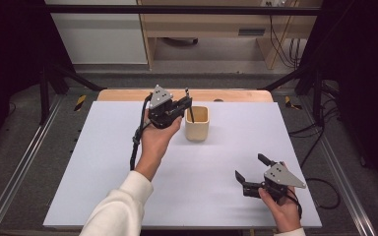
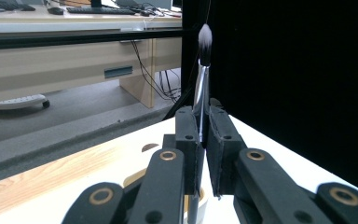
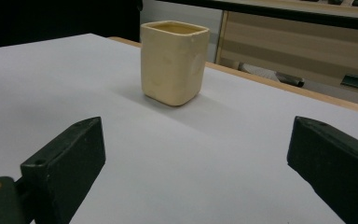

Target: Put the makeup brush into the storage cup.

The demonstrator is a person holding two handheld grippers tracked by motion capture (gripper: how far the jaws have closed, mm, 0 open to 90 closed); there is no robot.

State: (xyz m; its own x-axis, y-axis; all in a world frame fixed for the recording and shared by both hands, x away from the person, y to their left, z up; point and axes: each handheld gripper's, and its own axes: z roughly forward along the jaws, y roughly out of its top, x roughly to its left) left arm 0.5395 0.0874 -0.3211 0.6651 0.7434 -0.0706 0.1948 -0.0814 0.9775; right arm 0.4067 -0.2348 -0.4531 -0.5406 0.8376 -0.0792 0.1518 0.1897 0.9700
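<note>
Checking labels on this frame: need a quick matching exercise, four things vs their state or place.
Things:
1. left gripper
2. right gripper
3. brush
4. cup

States or places:
a. jaws apart, nothing between them, low over the white table top
b. stands upright on the white top, cream-coloured, open at the top
c. jaws shut on a thin handle, beside the cup's rim
d. held upright, dark bristles pointing up

Pairs: 1-c, 2-a, 3-d, 4-b
</note>
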